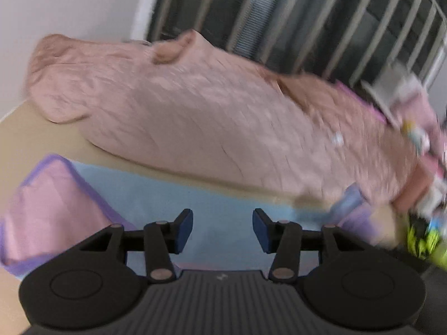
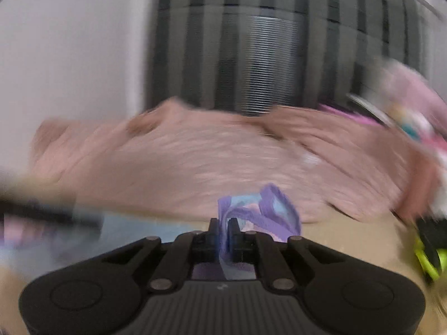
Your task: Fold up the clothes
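The tan table (image 1: 36, 142) carries everything; largest on it is one fuzzy peach-pink garment (image 1: 195, 117), lying spread across the far half, apparently parked there out of the way while the nearer piece is worked; a jumble of further clothes (image 1: 419, 128) sits at its right end, too blurred to count; nearer lies one light-blue garment with purple trim (image 1: 156, 192), flat on the table just in front of the pink one, its pink lining turned up at the left corner (image 1: 47, 203), which suggests a fold under way.

The left gripper (image 1: 222, 230) hovers low over the blue cloth with its two blue-padded fingers spread wide and nothing between them, probably poised to pin or take an edge; the right gripper (image 2: 222, 237) has its jaws closed tight on a bunched purple-trimmed edge (image 2: 265, 209) of the same garment, lifted clear of the table, likely to carry that side over; a black and neon-yellow object (image 2: 428, 254) lies at the far right, unidentifiable through blur.
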Demonstrator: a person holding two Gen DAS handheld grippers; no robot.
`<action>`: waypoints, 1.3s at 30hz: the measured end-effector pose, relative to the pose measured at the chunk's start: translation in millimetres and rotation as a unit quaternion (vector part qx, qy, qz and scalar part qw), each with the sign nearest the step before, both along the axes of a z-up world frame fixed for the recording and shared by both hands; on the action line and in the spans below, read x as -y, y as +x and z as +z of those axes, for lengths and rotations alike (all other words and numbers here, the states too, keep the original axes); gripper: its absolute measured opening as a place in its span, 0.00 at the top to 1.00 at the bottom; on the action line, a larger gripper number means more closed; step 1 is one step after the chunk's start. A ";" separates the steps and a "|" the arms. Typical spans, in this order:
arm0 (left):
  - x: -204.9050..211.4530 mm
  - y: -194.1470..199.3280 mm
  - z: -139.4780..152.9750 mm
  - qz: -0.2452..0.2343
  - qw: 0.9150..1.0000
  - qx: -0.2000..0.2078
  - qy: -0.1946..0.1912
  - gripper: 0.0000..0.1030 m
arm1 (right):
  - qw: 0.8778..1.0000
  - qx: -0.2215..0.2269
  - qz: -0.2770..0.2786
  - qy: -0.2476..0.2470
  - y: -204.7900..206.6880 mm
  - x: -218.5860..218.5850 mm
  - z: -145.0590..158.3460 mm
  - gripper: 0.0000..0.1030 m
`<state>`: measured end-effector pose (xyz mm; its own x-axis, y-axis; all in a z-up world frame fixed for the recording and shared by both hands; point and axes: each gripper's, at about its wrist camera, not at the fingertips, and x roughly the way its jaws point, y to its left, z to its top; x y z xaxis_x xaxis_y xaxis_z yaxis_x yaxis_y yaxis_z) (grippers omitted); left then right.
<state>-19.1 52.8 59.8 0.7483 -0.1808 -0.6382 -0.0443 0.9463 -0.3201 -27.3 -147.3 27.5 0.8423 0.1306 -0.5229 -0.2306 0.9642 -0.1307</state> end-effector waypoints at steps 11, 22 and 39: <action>71.5 46.4 11.0 -0.164 0.986 -0.007 -0.027 0.47 | 0.999 0.029 0.025 0.028 -62.7 7.3 14.6 0.50; 72.5 16.0 -10.7 -0.125 0.987 -0.052 -0.084 0.99 | 0.998 -0.031 0.004 0.059 -26.8 57.1 -13.0 0.90; 46.8 -52.8 -17.0 -0.005 0.997 -0.043 -0.071 0.62 | 0.972 -0.142 0.057 0.175 33.7 95.8 0.2 0.73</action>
<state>-71.9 6.0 42.8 0.6901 -0.2806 -0.6671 -0.0689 0.8921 -0.4465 6.4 -243.1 27.7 0.6392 0.4273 -0.6393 -0.3180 0.9039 0.2862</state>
